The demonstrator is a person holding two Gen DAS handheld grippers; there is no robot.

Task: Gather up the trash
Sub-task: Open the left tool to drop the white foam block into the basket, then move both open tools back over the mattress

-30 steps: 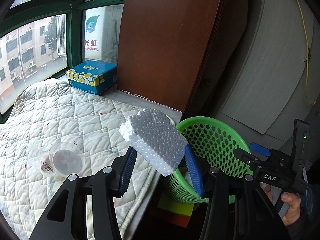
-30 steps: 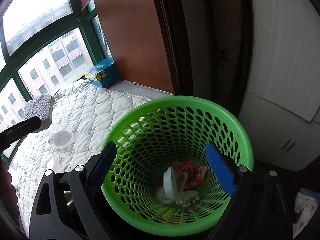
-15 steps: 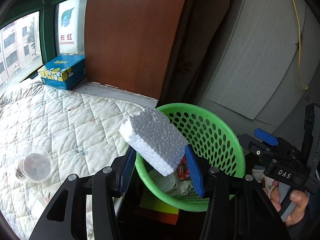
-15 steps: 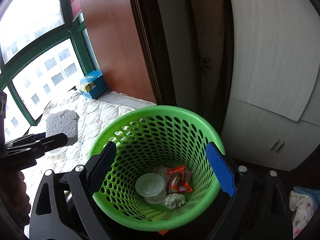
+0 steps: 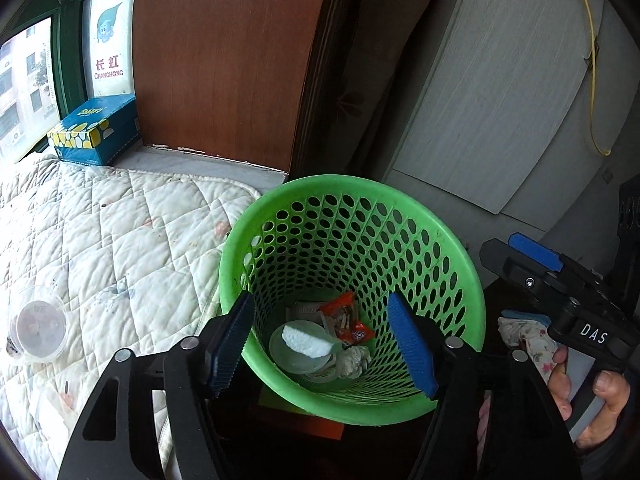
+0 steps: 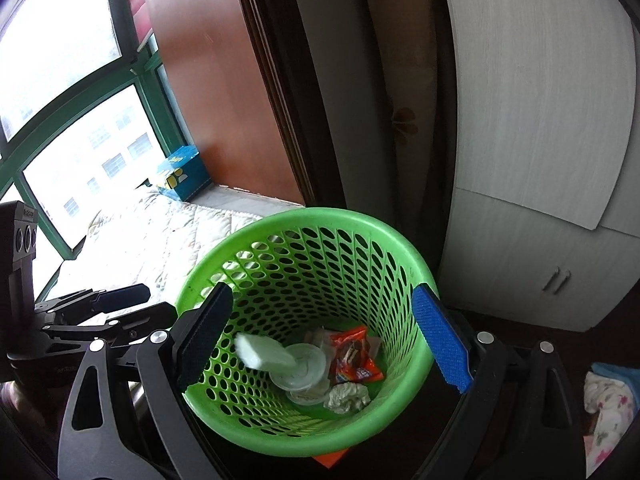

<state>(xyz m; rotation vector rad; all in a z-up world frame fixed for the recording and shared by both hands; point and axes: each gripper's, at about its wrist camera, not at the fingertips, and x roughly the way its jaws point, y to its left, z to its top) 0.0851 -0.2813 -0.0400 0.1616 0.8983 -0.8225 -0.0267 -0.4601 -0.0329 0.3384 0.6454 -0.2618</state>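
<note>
A white foam block (image 5: 307,343) lies in the green mesh basket (image 5: 348,184) on a clear lid (image 5: 294,362), beside a red snack wrapper (image 5: 345,316) and a crumpled tissue (image 5: 354,360). My left gripper (image 5: 319,299) hovers over the basket's near rim, its jaws opening with nothing between them. In the right wrist view the foam block (image 6: 260,354) is blurred inside the basket (image 6: 320,216). My right gripper (image 6: 322,290) stands open above the basket, holding nothing. It also shows as the right gripper (image 5: 496,280) just off the basket's right side. A clear plastic cup (image 5: 38,330) lies on the quilt.
The white quilted bed (image 5: 100,240) runs left of the basket, with a blue tissue box (image 5: 96,130) on the sill by the window. A brown panel and a grey cabinet (image 6: 540,160) stand behind. A floral cloth (image 5: 528,336) lies at the right, near a hand (image 5: 600,400).
My left gripper carried the foam block from over the bed to over the basket, then opened; the block dropped into the basket. The right gripper stayed open.
</note>
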